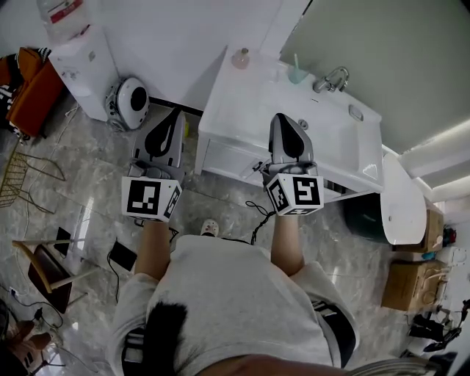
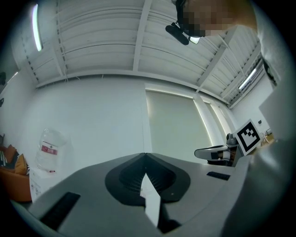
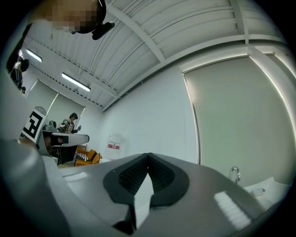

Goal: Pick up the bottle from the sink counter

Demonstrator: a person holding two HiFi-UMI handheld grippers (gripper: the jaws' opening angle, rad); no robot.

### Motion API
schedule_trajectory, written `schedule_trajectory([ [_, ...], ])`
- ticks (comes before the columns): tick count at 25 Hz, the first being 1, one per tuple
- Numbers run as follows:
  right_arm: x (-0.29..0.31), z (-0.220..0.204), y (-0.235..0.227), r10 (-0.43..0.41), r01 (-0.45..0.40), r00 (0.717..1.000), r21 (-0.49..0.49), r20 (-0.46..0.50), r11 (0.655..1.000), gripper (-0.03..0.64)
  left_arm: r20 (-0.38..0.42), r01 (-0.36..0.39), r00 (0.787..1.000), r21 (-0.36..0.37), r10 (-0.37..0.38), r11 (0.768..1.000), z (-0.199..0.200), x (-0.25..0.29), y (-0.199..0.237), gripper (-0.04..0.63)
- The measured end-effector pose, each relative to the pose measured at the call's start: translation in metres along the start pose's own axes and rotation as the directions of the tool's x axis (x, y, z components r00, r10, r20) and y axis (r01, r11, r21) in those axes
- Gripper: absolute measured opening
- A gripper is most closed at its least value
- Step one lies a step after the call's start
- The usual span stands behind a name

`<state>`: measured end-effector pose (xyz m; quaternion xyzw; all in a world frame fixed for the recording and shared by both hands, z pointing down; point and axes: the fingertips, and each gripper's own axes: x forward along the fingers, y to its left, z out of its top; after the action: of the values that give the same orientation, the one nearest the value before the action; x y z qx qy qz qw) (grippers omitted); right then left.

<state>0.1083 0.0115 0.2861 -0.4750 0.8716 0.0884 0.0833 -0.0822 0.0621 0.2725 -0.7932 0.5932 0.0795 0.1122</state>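
One bottle [image 1: 241,57] well beyond right tool [image 1: 285,122]

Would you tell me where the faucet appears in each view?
Head view: faucet, upper right.
Left gripper view: not in it.
Right gripper view: faucet, lower right, small.
Shared landmark: the water jug, visible in all three views.

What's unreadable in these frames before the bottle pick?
- Bottle: seen in the head view only, too small to read its cap or label.
- Counter: in the head view its front is partly hidden behind the right gripper.
- Right gripper view: the gripper's own body blocks everything but the faucet and a sliver of the counter.
- Left gripper view: faces the wall, so the counter is out of frame.
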Motion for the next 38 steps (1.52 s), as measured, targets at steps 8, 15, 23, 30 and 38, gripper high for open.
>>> schedule_trajectory([
  [8,0.025,-0.020,-0.046,-0.012,0.012,1.000,0.032,-0.004,0.999,0.011,-0.014,-0.019,1.000,0.007,0.019,1.000,-0.017,0.045,0.000,0.008],
  [15,0.041,-0.038,-0.071,-0.022,0.023,1.000,0.052,-0.020,0.998,0.011,-0.034,-0.031,0.999,0.009,0.032,0.999,-0.031,0.074,0.007,0.008],
  [23,0.074,-0.050,-0.097,-0.066,0.067,0.998,0.052,-0.026,0.996,0.011,-0.031,-0.010,0.999,0.000,0.010,1.000,-0.045,0.121,0.028,0.008],
  [30,0.128,-0.051,-0.116,-0.106,0.106,0.994,0.040,-0.009,0.993,0.011,-0.019,0.032,0.999,-0.009,-0.032,0.999,-0.055,0.177,0.060,0.008],
  [38,0.193,-0.057,-0.127,-0.167,0.167,0.986,0.029,-0.001,0.986,0.011,-0.007,0.101,0.995,-0.016,-0.102,0.995,-0.064,0.241,0.105,0.008],
])
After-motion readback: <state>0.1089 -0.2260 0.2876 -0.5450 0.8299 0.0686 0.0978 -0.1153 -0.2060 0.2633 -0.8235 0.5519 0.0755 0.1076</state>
